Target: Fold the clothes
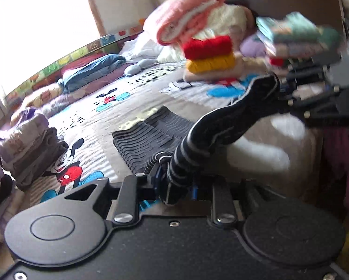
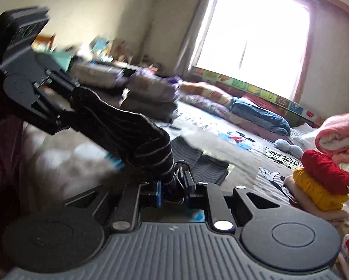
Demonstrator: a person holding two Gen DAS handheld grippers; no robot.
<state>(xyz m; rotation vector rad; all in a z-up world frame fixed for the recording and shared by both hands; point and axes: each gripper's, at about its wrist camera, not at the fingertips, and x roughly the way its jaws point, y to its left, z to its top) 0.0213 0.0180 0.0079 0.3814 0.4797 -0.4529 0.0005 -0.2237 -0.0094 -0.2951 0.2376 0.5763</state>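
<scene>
A black garment with thin pale stripes [image 1: 223, 126] is stretched as a twisted band between my two grippers, above the bed. In the left wrist view my left gripper [image 1: 174, 184] is shut on its near end, and my right gripper [image 1: 281, 86] grips the far end at the upper right. In the right wrist view my right gripper [image 2: 173, 186] is shut on the striped garment [image 2: 132, 135], which runs up left to my left gripper [image 2: 67, 107]. Dark striped cloth [image 1: 141, 140] lies flat on the bedspread below; I cannot tell whether it belongs to the held piece.
The bed has a Mickey Mouse bedspread [image 1: 85, 116]. Folded red and yellow clothes [image 1: 209, 53] and a rolled pink blanket [image 1: 186, 16] sit behind. A grey and purple folded pile [image 1: 32, 147] stands at the left, a teal stack [image 1: 298, 30] at the right. A bright window [image 2: 253, 39] is beyond.
</scene>
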